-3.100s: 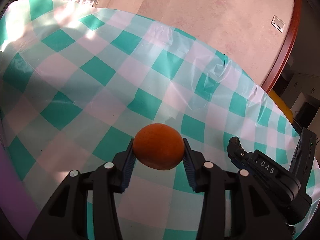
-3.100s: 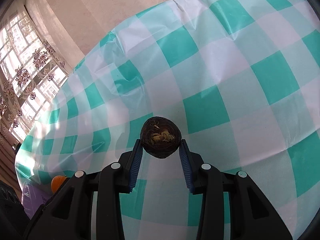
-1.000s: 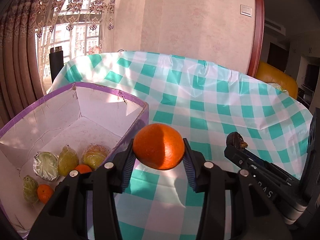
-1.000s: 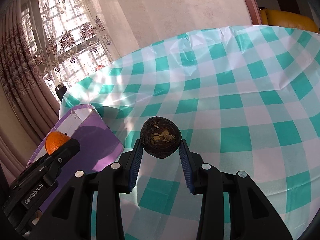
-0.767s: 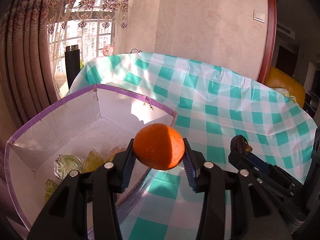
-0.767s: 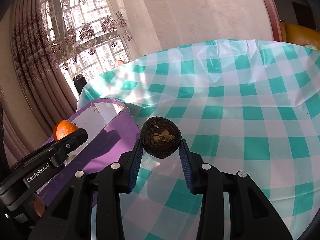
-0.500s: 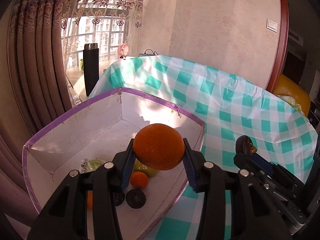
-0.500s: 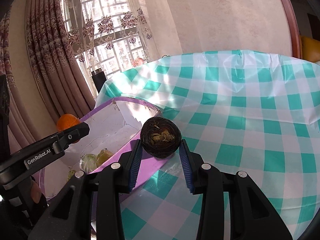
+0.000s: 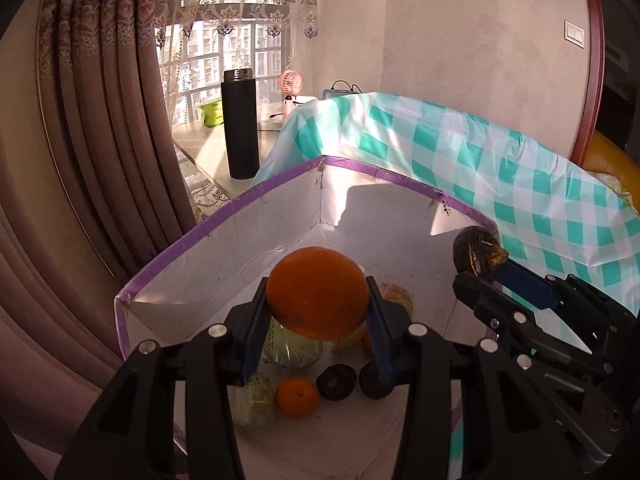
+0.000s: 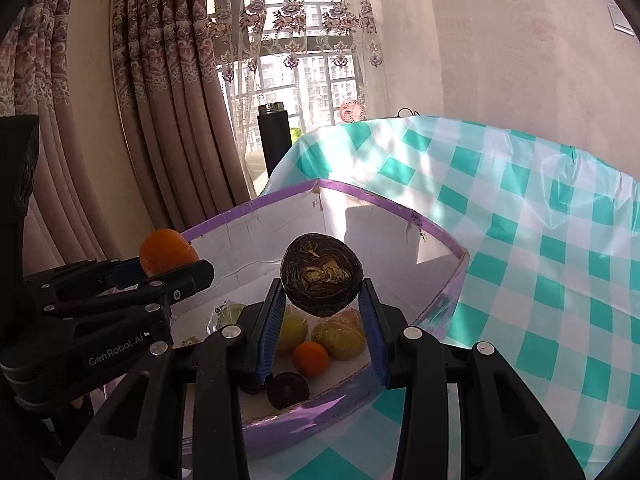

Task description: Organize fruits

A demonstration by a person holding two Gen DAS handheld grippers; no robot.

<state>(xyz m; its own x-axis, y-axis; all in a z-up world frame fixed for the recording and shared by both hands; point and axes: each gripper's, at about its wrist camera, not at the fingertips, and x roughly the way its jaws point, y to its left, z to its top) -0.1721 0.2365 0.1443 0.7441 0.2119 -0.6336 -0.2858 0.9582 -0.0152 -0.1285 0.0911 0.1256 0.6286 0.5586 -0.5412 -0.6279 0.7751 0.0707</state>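
Both tongs are clamped on fruit: the left tongs (image 9: 318, 320) pinch an orange (image 9: 317, 292) between their blue pads, and the right tongs (image 10: 322, 322) grip a dark brown, wrinkled fruit (image 10: 321, 279). Each hangs over the open purple-edged box (image 9: 256, 196) at the left end of the checked bench (image 10: 540, 260), where wrapped pale fruits (image 9: 292, 348), a small orange (image 9: 297, 398) and two dark fruits (image 9: 336, 382) lie. It looks like the drop-off step; next, I'd guess, comes lowering and spreading the pads over a bare patch of the floor.
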